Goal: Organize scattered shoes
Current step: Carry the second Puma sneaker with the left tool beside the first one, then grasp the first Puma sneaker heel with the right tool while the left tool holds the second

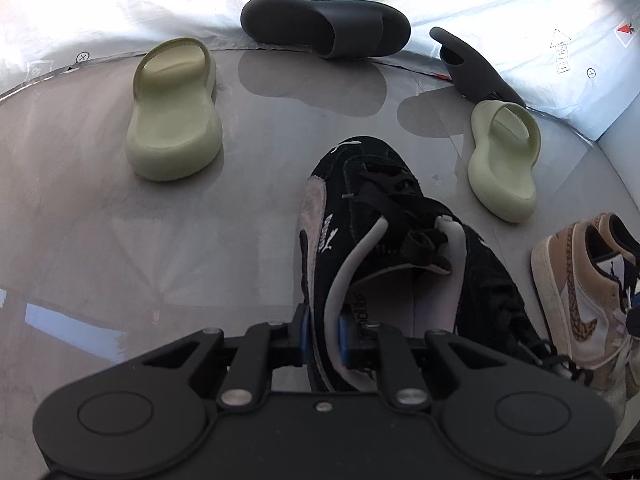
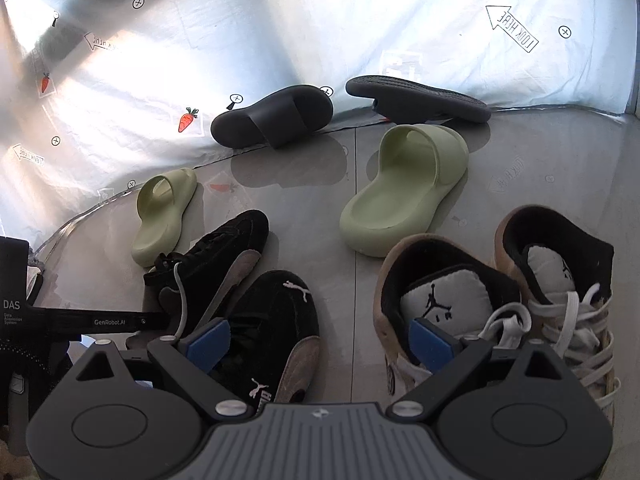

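In the left wrist view my left gripper [image 1: 323, 334] is shut on the grey-edged collar of a black suede sneaker [image 1: 380, 216], whose toe points away. The right wrist view shows that same sneaker [image 2: 228, 244] lying tilted, with the left gripper [image 2: 168, 322] reaching it from the left. My right gripper [image 2: 320, 344] is open above the second black sneaker [image 2: 276, 320] and holds nothing. Its right pad sits close to the collar of a tan high-top sneaker [image 2: 440, 280]. The matching tan high-top [image 2: 560, 264] stands beside it.
Two green slides [image 2: 164, 212] [image 2: 404, 192] lie on the grey floor [image 2: 540, 168]. Two black slides [image 2: 276, 120] [image 2: 416, 96] rest at the foot of the white printed backdrop [image 2: 280, 20], the right one on its edge. Bare floor [image 1: 100, 240] lies left of the held sneaker.
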{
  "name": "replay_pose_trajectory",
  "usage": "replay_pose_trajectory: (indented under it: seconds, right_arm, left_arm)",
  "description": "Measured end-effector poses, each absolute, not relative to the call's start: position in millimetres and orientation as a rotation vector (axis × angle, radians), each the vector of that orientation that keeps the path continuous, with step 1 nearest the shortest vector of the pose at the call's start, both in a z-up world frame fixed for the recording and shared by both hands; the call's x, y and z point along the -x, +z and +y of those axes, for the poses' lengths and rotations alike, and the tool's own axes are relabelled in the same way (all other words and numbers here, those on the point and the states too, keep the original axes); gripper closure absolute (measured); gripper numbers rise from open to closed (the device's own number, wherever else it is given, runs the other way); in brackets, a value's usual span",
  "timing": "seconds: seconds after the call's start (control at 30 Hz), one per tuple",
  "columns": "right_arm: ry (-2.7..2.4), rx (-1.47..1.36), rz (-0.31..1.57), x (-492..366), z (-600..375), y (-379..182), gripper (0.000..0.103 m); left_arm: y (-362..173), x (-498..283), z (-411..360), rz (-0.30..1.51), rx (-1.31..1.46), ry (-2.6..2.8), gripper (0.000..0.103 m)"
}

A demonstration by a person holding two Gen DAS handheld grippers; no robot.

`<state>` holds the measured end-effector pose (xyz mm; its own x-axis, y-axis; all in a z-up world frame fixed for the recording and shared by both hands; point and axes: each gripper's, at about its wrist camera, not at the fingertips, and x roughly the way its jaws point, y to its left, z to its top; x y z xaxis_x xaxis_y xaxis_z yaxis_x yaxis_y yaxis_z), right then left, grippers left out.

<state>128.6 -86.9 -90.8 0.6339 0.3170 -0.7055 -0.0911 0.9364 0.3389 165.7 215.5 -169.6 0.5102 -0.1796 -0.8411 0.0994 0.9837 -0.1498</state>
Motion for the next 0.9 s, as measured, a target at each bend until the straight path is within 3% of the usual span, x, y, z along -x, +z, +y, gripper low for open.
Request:
replay_pose_trajectory:
  seconds: [0.6, 0.67, 0.8, 0.9]
  right_arm:
    - [0.262, -0.265, 0.962, -77, -43, -116, 0.008]
    - [0.246, -0.264, 0.998, -80, -40, -121, 0.015]
    - [0.227, -0.271, 1.055, -90, -36, -135, 0.043]
    - [0.266, -0.241, 1.075, -98, -26, -144, 0.055]
  left_arm:
    - [-173, -87, 231, 1.015, 0.152, -0.168, 0.087]
    - [-174, -84, 232, 1.001, 0.172, -0.160, 0.087]
    - [-175, -79, 230, 0.971, 0.173, -0.139, 0.087]
    - [-175, -76, 228, 0.953, 0.167, -0.125, 0.088]
